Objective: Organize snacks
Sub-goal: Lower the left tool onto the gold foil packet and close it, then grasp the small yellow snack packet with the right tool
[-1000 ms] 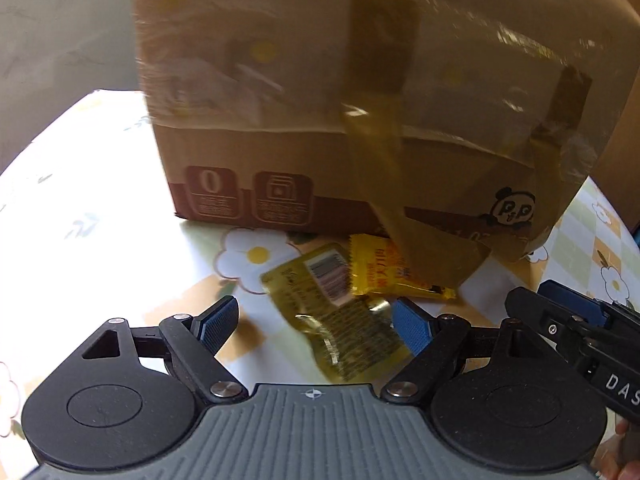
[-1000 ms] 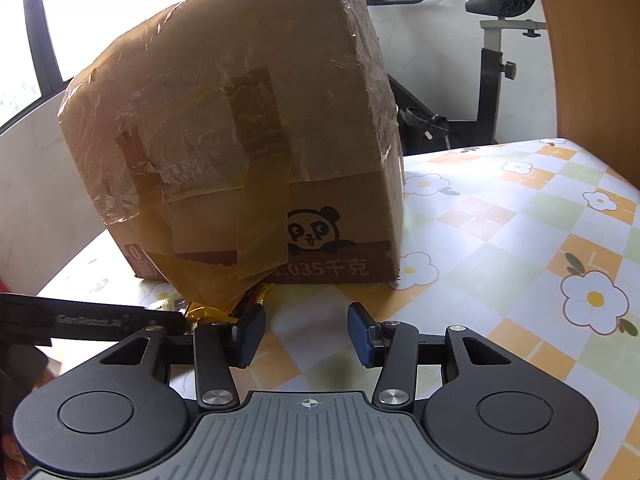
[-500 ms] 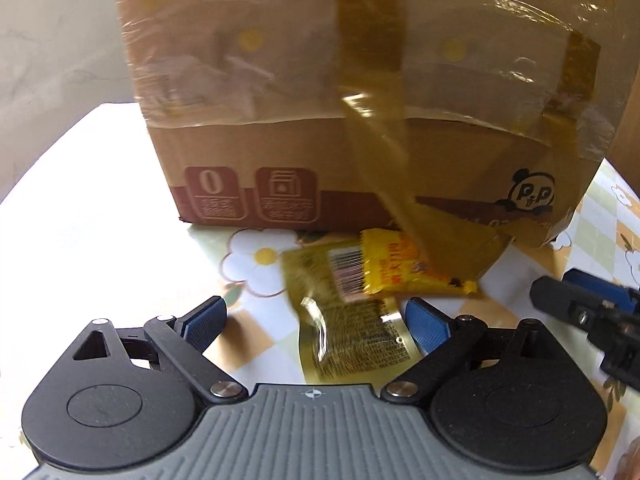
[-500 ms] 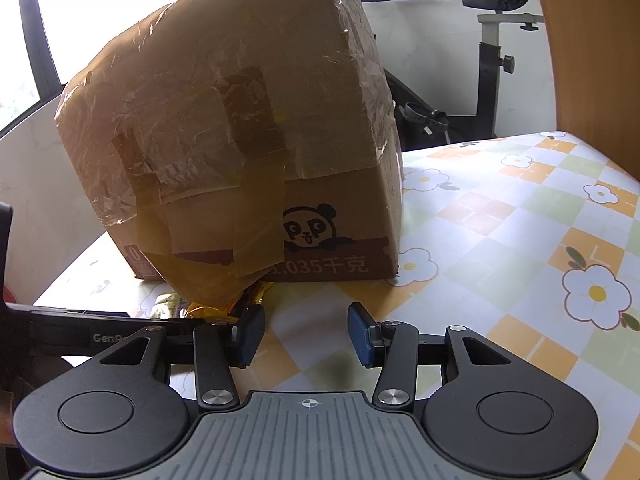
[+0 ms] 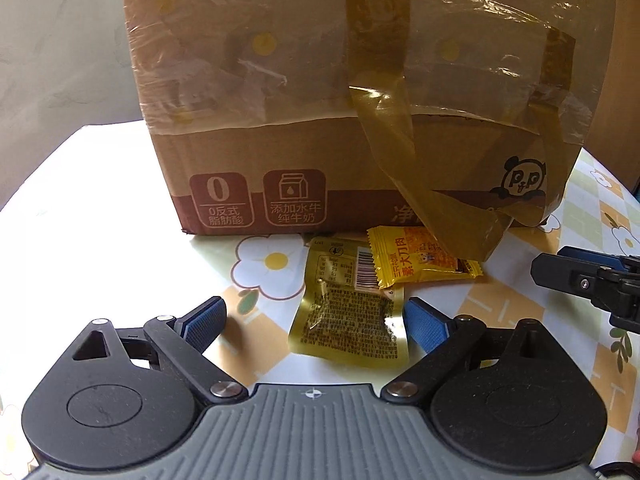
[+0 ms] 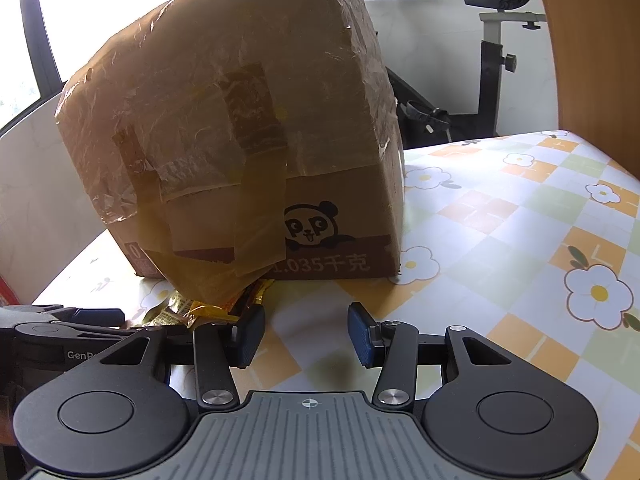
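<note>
left gripper (image 5: 312,322) spread, empty | right gripper (image 6: 306,336) spread, empty | crinkly gold pouch (image 5: 348,312) under yellow wrapper (image 5: 420,264) | taped cardboard box (image 5: 360,100)

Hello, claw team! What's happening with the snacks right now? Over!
Left claw open, gold packet near its right finger, ungrabbed. Right claw open, empty. Yellow packet overlapping gold one's top. Loose tape strip from cardboard box draped over yellow packet.

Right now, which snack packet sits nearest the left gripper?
The olive-gold pouch, lying between the left gripper fingers; the yellow packet overlaps its far edge.
</note>
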`<state>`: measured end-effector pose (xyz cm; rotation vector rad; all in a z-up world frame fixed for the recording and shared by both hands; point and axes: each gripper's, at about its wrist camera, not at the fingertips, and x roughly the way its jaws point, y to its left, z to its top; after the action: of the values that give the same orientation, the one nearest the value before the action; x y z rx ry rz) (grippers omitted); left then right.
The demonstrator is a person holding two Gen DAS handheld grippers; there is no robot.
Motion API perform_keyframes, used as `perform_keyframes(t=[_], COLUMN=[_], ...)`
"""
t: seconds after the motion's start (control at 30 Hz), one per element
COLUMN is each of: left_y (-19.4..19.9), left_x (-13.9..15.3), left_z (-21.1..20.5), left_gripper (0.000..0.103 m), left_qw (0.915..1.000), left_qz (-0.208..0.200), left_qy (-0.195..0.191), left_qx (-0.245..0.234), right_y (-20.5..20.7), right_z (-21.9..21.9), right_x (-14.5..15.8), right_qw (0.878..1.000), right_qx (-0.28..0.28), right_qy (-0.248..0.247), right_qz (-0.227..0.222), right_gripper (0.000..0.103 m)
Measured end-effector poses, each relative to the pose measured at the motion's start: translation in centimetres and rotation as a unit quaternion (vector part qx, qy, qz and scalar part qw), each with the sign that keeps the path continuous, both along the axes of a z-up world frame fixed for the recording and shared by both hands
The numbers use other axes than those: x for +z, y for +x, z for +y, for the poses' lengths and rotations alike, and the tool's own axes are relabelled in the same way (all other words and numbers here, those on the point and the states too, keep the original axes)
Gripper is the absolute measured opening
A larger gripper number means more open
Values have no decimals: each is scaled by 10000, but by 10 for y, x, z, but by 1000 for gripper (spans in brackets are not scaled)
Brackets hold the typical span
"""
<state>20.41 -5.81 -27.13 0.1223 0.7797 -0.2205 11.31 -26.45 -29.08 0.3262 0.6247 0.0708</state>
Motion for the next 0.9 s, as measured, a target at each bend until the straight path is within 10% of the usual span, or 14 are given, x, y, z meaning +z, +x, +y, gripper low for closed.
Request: perform_keyframes(t=[0.2, 0.9], left_y=[-8, -28], left_x=[5, 5], left_z=[-7, 80], left_gripper=[58, 51], left_qw=[9992, 9977], left_qz=[-172, -45], left_qy=[-21, -537], left_qx=[-374, 403], right_y=[1, 13], right_z=[0, 35], right_x=[-1, 5], right_qw=[10000, 9927], right_qx=[13, 862], right_qy=[13, -824], right_qz=[24, 155], right_gripper=[43, 50])
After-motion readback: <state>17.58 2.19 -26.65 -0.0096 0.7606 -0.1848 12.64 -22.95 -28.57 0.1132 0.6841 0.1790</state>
